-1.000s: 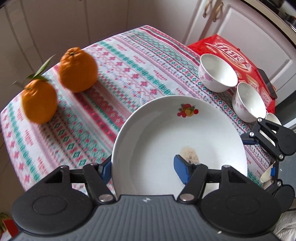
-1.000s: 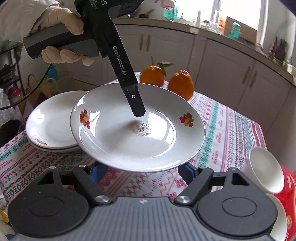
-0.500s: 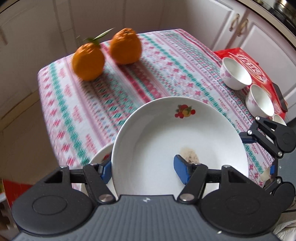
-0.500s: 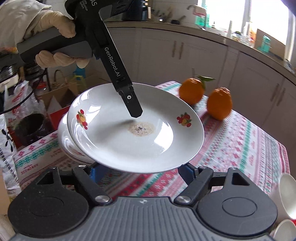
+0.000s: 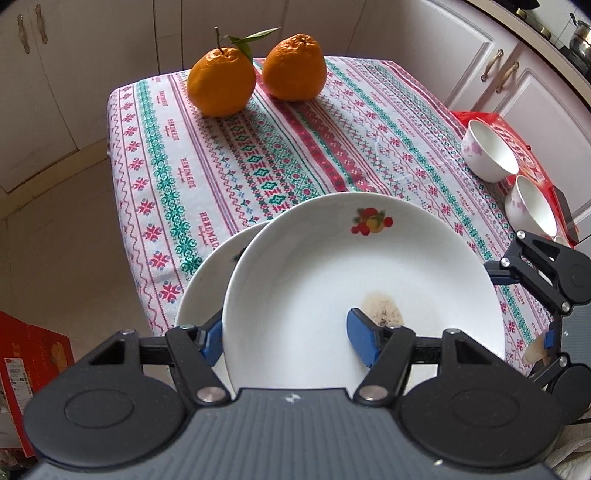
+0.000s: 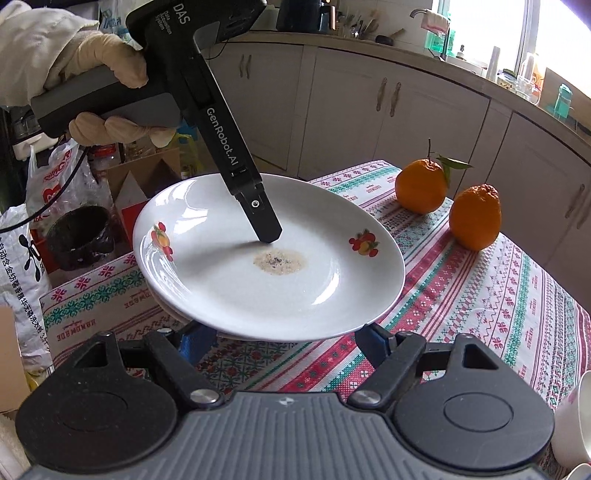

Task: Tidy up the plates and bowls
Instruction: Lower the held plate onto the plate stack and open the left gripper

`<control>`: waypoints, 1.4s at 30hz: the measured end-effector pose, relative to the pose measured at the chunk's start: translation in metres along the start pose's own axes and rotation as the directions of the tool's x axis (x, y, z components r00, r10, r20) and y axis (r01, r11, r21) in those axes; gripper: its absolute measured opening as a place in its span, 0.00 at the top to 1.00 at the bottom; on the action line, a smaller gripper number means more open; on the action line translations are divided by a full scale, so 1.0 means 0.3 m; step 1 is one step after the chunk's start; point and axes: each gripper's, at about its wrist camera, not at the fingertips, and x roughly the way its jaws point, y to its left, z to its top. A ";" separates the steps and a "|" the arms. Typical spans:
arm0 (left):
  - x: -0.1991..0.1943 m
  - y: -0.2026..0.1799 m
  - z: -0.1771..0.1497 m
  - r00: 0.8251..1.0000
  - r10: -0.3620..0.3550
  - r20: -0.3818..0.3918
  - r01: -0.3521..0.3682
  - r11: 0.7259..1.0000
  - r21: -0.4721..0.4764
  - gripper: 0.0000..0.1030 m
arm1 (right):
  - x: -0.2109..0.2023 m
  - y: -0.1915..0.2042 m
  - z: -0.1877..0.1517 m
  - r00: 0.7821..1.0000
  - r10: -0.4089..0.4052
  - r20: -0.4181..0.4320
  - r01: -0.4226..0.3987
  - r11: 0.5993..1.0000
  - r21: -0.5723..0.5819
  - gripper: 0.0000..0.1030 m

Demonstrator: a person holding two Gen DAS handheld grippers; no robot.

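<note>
The left gripper (image 5: 284,341) pinches the rim of a white fruit-print ceramic plate (image 5: 365,280) held just above the stacked white plates (image 5: 207,280), best lowered level and centred; the right gripper (image 6: 284,343) waits open, empty.

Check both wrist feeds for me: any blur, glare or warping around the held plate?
Left wrist: sharp, no motion blur; plate evenly lit, its stain clear; fisheye bends the cabinet lines. Right wrist: sharp; window blown out at top right; soft glare on the plate's rim; the left gripper casts a faint shadow there.
</note>
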 end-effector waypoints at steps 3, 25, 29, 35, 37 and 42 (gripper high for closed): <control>0.006 0.009 -0.009 1.000 -0.012 0.009 0.012 1.000 -0.016 0.36 | 0.006 -0.004 0.000 1.000 -0.001 -0.004 0.001 1.000 -0.003 0.17; 0.042 0.057 -0.069 0.998 -0.058 0.036 0.061 0.995 -0.076 0.35 | 0.006 0.032 0.003 0.999 -0.007 -0.031 0.005 0.999 -0.044 0.17; 0.041 0.054 -0.067 0.998 -0.050 0.028 0.052 0.996 -0.067 0.35 | 0.009 0.031 0.004 0.999 -0.007 -0.035 0.005 0.999 -0.048 0.17; 0.029 0.052 -0.079 0.999 -0.039 0.019 0.040 0.997 -0.060 0.35 | 0.016 0.032 0.002 0.999 0.003 -0.032 -0.005 0.999 -0.054 0.17; 0.022 0.054 -0.086 0.999 -0.040 0.017 0.041 0.997 -0.062 0.35 | 0.017 0.032 0.001 1.000 0.007 -0.030 -0.009 0.998 -0.062 0.17; 0.003 0.060 -0.101 0.999 -0.035 0.021 0.037 0.997 -0.073 0.35 | 0.023 0.029 0.002 0.999 0.021 -0.028 -0.023 0.998 -0.066 0.17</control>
